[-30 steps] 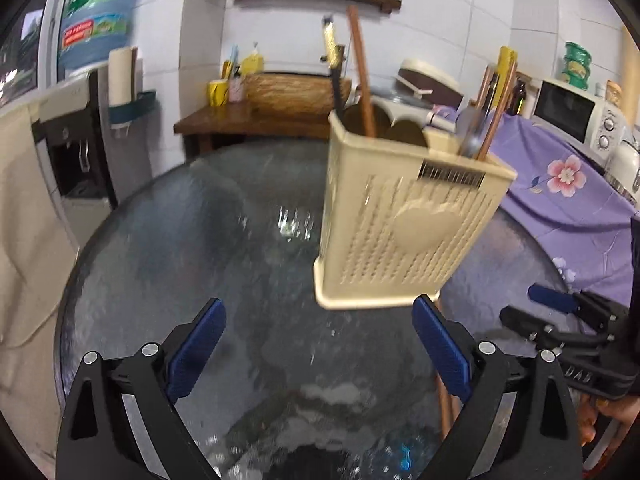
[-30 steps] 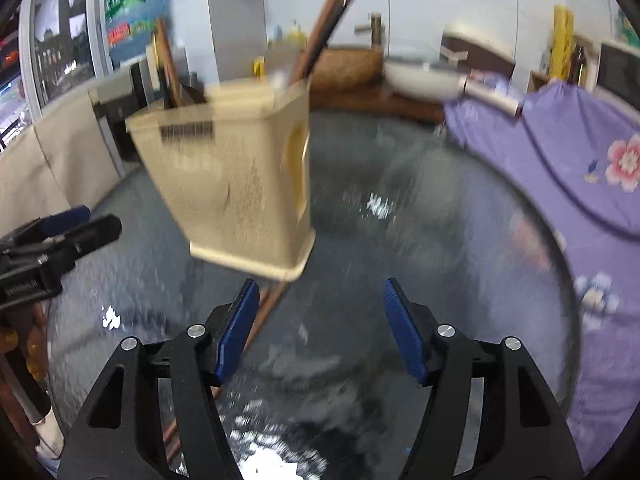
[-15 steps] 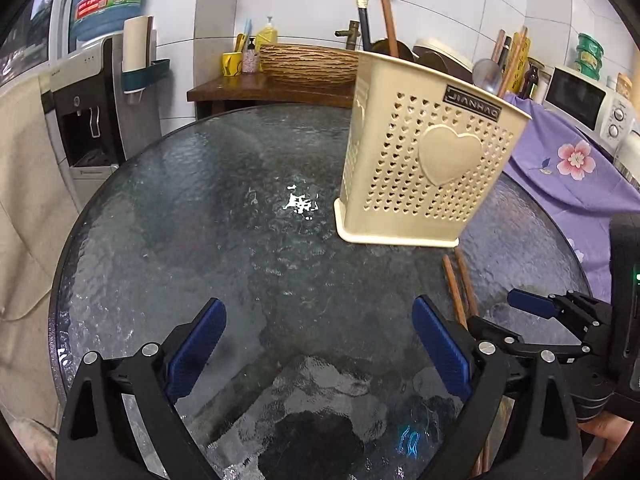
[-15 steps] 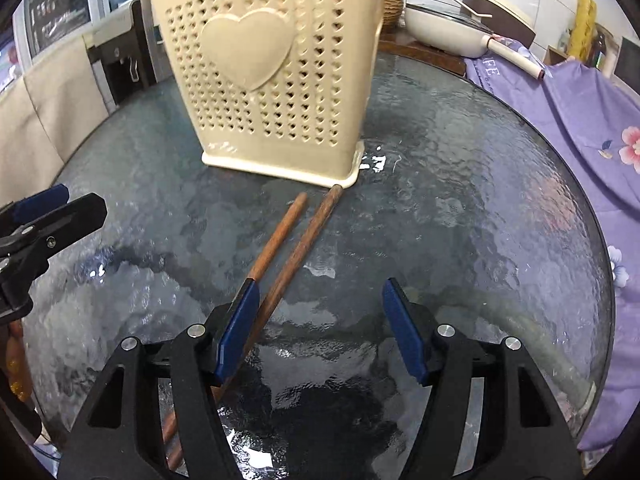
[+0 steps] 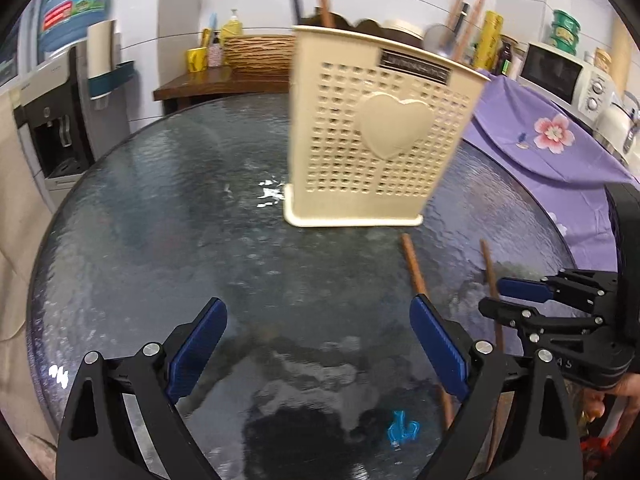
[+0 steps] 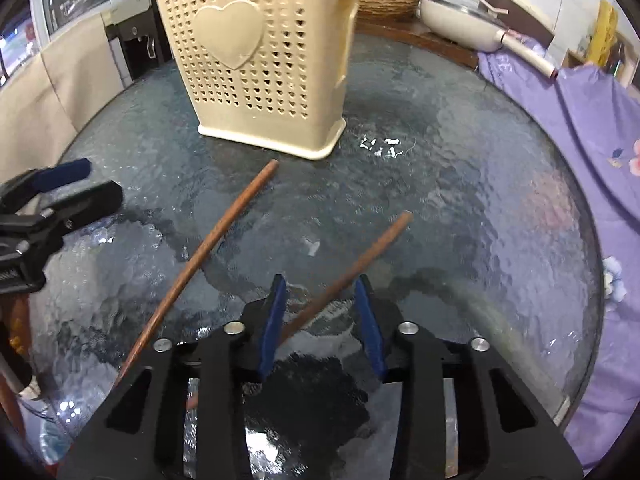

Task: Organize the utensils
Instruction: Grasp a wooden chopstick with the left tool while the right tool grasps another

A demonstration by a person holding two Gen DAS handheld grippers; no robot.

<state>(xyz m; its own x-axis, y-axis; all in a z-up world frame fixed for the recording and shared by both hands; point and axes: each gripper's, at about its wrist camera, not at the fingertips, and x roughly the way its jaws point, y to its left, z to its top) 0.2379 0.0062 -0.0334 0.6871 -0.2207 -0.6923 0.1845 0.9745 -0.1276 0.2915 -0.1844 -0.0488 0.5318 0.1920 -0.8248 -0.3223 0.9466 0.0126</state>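
A cream perforated utensil holder (image 5: 376,132) with a heart on its side stands on the round glass table (image 5: 160,220); it also shows in the right wrist view (image 6: 264,56). Utensil handles stick out of its top. Two brown chopsticks lie on the glass in front of it: one (image 6: 208,240) to the left, one (image 6: 352,272) running between my right gripper's (image 6: 320,304) blue pads. The right jaws are narrowed around that chopstick with a gap still showing. My left gripper (image 5: 316,344) is open and empty over the glass.
A purple flowered cloth (image 5: 552,144) covers a counter on the right with a microwave (image 5: 560,72). A wooden side table (image 5: 216,84) with a woven basket stands behind. A water dispenser (image 5: 52,120) is at the left. A white pan (image 6: 464,20) sits behind the table.
My right gripper has moved down and forward over the right chopstick and its jaws have narrowed around it. The two chopsticks now lie further apart. The left gripper shifted slightly closer to the holder.
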